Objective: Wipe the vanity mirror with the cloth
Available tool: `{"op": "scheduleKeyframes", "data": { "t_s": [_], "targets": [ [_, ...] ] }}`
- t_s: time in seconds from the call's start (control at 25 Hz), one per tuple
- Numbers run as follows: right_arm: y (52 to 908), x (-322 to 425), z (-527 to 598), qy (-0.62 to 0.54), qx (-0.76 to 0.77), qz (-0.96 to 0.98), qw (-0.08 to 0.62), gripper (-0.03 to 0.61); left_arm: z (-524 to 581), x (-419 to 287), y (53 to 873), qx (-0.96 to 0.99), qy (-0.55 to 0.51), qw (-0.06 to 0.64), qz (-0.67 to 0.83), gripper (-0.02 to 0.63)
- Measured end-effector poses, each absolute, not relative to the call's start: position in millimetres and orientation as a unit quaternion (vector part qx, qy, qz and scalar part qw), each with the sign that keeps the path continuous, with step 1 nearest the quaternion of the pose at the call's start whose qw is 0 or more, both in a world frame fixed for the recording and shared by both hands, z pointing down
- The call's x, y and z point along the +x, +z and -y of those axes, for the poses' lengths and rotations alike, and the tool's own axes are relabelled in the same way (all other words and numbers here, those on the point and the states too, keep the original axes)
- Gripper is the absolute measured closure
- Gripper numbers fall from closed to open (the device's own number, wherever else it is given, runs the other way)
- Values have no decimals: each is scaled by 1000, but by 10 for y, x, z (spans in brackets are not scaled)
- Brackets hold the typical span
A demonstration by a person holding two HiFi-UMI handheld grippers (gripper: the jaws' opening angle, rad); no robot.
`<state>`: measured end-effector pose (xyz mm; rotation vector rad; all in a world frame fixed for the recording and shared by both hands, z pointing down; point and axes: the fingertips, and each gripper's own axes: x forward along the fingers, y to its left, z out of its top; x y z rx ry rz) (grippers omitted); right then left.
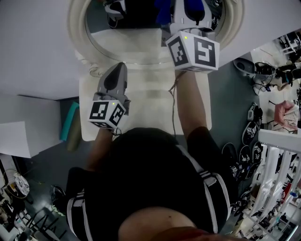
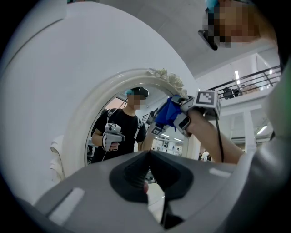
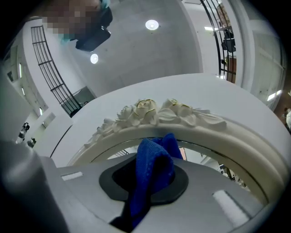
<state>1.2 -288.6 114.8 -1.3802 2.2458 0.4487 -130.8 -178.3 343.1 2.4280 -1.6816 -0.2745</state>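
Observation:
The vanity mirror has an oval white frame topped with moulded roses. It stands at the back of a white tabletop. My right gripper is raised against the upper part of the glass, shut on a blue cloth. The cloth bunches out past the jaws and touches the glass just under the top of the frame. My left gripper hovers lower, to the left in front of the mirror, shut with nothing in it. The glass reflects the person and both grippers.
A teal object lies left of the tabletop, beside a white panel. Cables, bags and gear crowd the floor on the right, next to a white rack. A cable hangs from my right arm.

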Motion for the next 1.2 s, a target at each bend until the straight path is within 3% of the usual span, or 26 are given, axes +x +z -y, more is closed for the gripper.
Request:
{"op": "scheduleKeyframes", "data": {
  "t_s": [0.4,1.2],
  "targets": [
    [1173,-586,2792,173,-470,-840,207,537,1751,-1456,3476,808,-98,96,573,603],
    [2093,-2091,2597,148,-370,-904,153,537,1598,-1897,3782,790,-90,128,593,603]
  ]
}}
